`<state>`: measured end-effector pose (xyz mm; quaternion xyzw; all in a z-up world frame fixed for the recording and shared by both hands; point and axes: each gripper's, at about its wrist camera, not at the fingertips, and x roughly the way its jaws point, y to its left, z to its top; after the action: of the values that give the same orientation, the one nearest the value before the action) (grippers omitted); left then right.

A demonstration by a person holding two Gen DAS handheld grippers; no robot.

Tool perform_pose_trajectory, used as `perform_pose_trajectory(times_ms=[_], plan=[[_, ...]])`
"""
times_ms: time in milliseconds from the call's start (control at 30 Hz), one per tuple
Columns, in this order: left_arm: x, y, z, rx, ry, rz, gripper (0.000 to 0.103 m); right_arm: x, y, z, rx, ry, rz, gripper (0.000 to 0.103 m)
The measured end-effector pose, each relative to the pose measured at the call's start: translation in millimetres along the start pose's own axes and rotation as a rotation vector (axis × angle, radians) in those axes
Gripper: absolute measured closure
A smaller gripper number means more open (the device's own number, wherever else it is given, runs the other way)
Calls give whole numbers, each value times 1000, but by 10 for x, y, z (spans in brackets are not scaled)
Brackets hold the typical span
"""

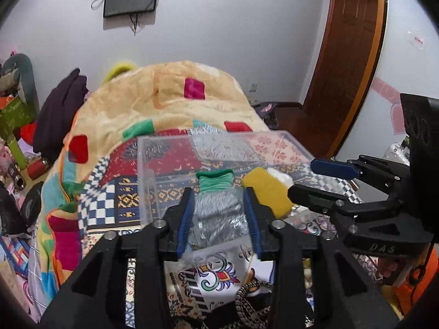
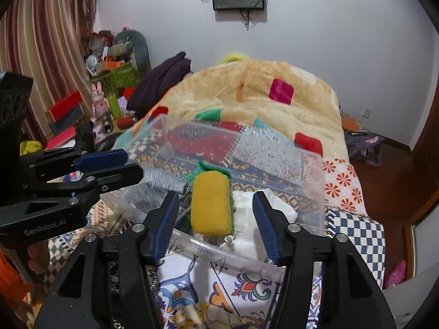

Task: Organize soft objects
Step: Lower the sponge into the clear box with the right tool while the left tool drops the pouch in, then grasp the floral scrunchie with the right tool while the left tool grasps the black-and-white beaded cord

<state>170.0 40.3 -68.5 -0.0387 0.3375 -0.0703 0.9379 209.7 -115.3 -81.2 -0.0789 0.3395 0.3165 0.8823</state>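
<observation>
The left gripper [image 1: 219,219] is clenched on a grey-and-green scrubber [image 1: 216,208]; its blue pads press the silvery grey body from both sides, and the green end [image 1: 215,179] sticks out past the tips, toward the far side. The scrubber sits at the near edge of a clear plastic box [image 1: 145,170] that rests on a patterned bedspread [image 1: 109,200].

The right gripper [image 2: 216,219] is released, jaws spread wide. A yellow sponge [image 2: 211,203] lies between its fingers, touching neither pad, inside the clear plastic box [image 2: 310,197]. Just right of the sponge lies a white cloth [image 2: 247,219], partly behind the right finger. Far left of the sponge, the scrubber's green end [image 2: 204,168] and grey bristles [image 2: 164,181] show beside the left gripper's tips [image 2: 131,164].

Counted: one box, one yellow sponge, one grey-and-green scrubber, one white cloth. From the left wrist view the sponge [image 1: 264,192] lies just right of the held scrubber, with the cloth [image 1: 279,176] beyond it and the right gripper [image 1: 315,181] near on the right.

A peach quilt [image 1: 164,104] is heaped on the far side.
</observation>
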Motion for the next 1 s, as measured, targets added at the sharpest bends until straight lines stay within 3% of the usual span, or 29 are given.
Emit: perform_pose_trajectory(times_ms=[167, 233, 367, 467, 800, 1000], plan=[[-314, -75, 12, 20, -53, 7, 45, -266, -19, -21, 13, -51, -17, 30], [-407, -109, -13, 27, -66, 14, 33, -351, -26, -52, 17, -60, -24, 19], [-504, -159, -121, 24, -65, 20, 9, -473, -59, -178, 18, -61, -30, 13], [-510, -173, -235, 23, -43, 30, 8, -507, -92, -321, 21, -44, -44, 2], [-206, -134, -645, 8, 88, 37, 8, -302, -201, -849, 79, 102, -21, 1], [-4, -159, -808, 14, 156, 14, 31, -122, -148, -998, 86, 187, 20, 2]])
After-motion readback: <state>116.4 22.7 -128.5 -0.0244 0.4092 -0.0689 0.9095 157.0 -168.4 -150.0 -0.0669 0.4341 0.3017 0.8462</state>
